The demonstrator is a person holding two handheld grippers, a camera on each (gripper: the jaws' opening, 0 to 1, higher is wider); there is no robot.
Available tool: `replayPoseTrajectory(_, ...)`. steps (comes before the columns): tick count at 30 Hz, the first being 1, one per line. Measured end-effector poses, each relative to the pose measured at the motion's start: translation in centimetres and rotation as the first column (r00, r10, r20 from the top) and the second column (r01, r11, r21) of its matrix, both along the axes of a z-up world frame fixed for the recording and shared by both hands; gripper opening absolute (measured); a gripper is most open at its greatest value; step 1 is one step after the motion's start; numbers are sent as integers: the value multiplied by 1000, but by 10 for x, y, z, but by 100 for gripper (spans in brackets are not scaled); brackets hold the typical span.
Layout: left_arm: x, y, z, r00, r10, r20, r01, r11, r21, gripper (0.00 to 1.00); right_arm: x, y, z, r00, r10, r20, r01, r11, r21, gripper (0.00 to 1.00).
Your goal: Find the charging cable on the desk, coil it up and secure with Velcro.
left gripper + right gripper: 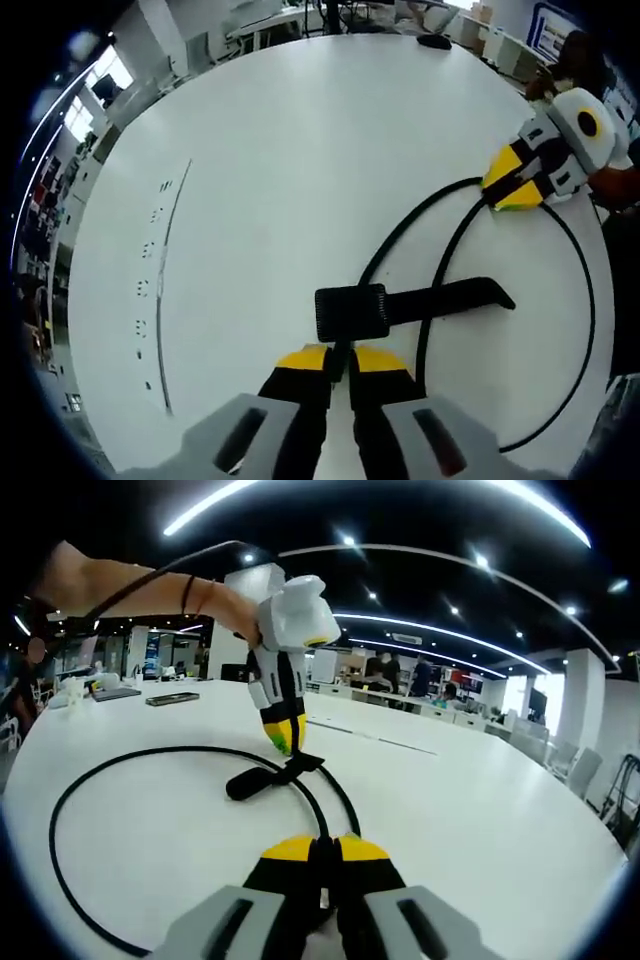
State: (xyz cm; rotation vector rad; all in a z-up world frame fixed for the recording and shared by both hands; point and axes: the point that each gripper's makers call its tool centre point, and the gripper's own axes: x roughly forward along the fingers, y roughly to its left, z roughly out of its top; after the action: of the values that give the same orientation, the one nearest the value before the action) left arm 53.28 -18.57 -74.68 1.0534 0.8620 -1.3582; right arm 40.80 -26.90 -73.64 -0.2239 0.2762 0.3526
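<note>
Left gripper view: The left hand-held gripper [340, 362] rises from the 6 o'clock edge. Its yellow-tipped jaws are closed on the black charging cable [585, 300], at the point just below the Velcro strap [400, 306]. The strap lies flat on the white tabletop [300, 150], its square hook patch just above the jaw tips and its tail running toward 3 o'clock. The cable forms a large loop on the tabletop, sweeping from the jaws out to the 4 o'clock edge and up toward 2 o'clock. There the right hand-held gripper [512, 190] is closed on the cable where two runs of the loop meet. A dark object [434, 41] rests on the tabletop near 12 o'clock.

Right gripper view: The right hand-held gripper [325, 852] rises from 6 o'clock, jaws together on the cable [60, 820]. The loop lies on the tabletop [480, 810] toward 9 o'clock. The left hand-held gripper [287, 738] points down at the centre, held by a person's hand [235, 610], jaws closed at the strap [265, 777]. Chairs [560, 760] stand at 3 o'clock.
</note>
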Motion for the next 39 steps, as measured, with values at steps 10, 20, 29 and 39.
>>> replayPoseTrajectory(10, -5, 7, 3, 997, 70, 12, -69, 995, -75, 8, 0, -1, 1, 1000, -9, 5, 9, 1000, 3, 9)
replayPoseTrajectory(20, -12, 19, 19, 988, 133, 74, -121, 983, -138, 7, -1, 0, 4, 1000, -18, 13, 18, 1000, -11, 9)
replayPoseTrajectory(29, -24, 37, 32, 970, 209, 124, -182, 963, -197, 7, 2, 0, 6, 999, -28, 21, 29, 999, -33, 9)
replayPoseTrajectory(39, -36, 56, 39, 941, 320, 105, -283, 920, -270, 6, 3, -1, 6, 999, -36, 24, 37, 998, -53, 9)
